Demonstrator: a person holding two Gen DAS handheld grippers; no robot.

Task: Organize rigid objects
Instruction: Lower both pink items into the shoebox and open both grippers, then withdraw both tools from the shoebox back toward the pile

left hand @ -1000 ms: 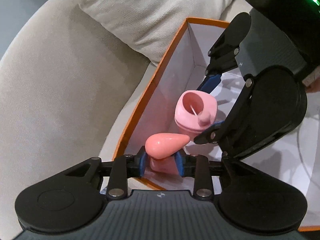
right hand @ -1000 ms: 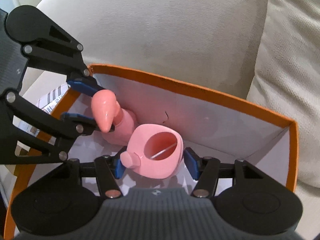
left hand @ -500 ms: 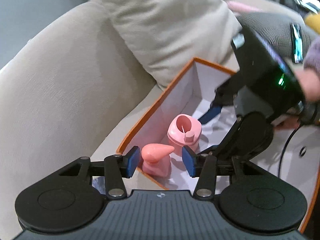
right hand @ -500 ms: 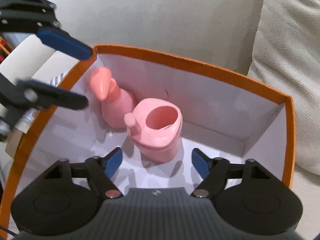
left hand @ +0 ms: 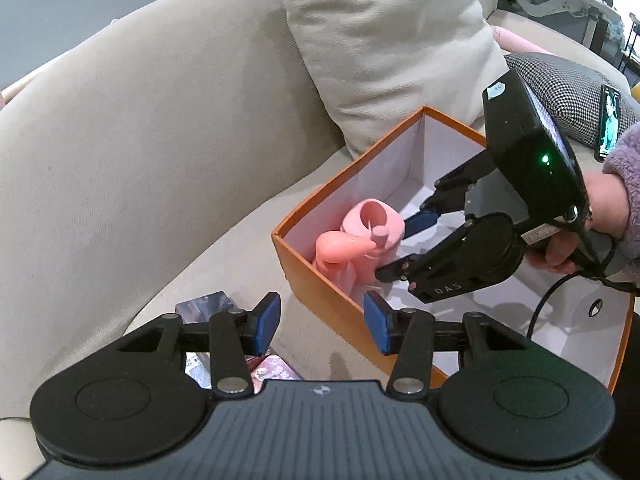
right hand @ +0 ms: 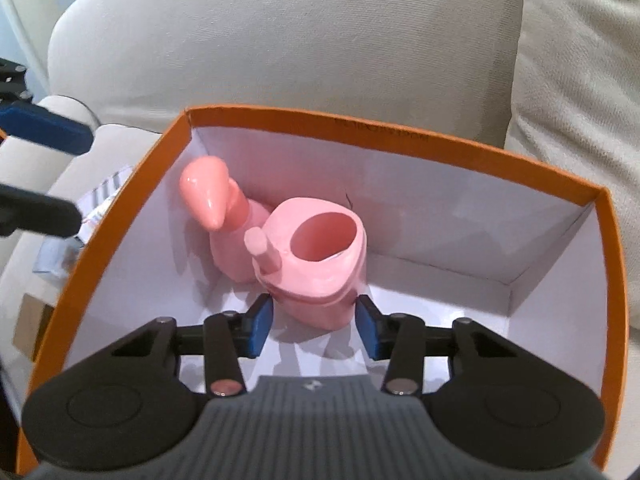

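Observation:
An orange box [right hand: 400,136] with white inner walls sits on a beige sofa. Two pink pieces stand together in its near-left corner: a hollow cup-shaped piece with a peg [right hand: 320,264] [left hand: 374,220] and a piece with a drop-shaped head [right hand: 208,192] [left hand: 340,246]. My right gripper [right hand: 314,324] [left hand: 394,248] reaches into the box. Its jaws are closing on the base of the hollow piece, and both blue pads seem to touch it. My left gripper [left hand: 322,324] [right hand: 84,176] hangs open outside the box's near-left wall with nothing between its fingers.
Small packets [left hand: 206,304] lie on the sofa seat under my left gripper. A beige cushion [left hand: 384,40] leans behind the box. A houndstooth cushion [left hand: 568,92] and a phone [left hand: 610,124] lie at the right. A person's hand [left hand: 600,216] holds the right gripper.
My left gripper let go of the drop-headed piece and drew back up and out of the box. My right gripper set the hollow piece down, opened, then narrowed around its base.

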